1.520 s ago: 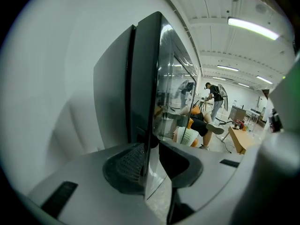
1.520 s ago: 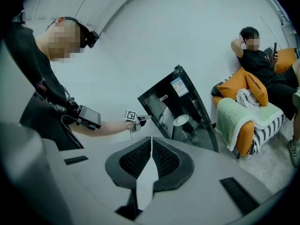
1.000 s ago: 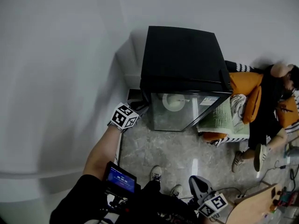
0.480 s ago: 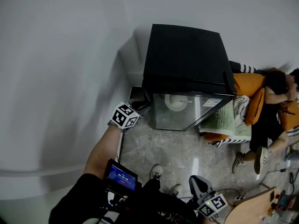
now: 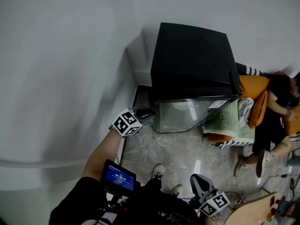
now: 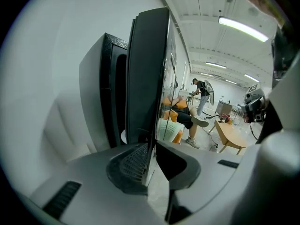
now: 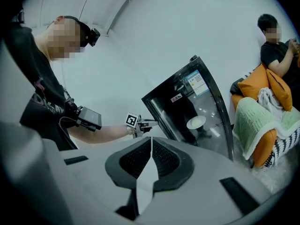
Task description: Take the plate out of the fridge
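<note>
Left gripper (image 5: 145, 113) shifted, jaws closing on door (image 5: 183, 115)

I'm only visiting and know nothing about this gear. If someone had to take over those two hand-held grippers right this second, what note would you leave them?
Left gripper: its jaws have just been closing and now pinch the free edge of the fridge door, which looks slightly ajar.
Right gripper: shut, empty, held back from the fridge.
Plate: inside the fridge, visible through the glass door.
Done: door edge gripped.
Left: swing the door wide, reach in, bring the plate out.
</note>
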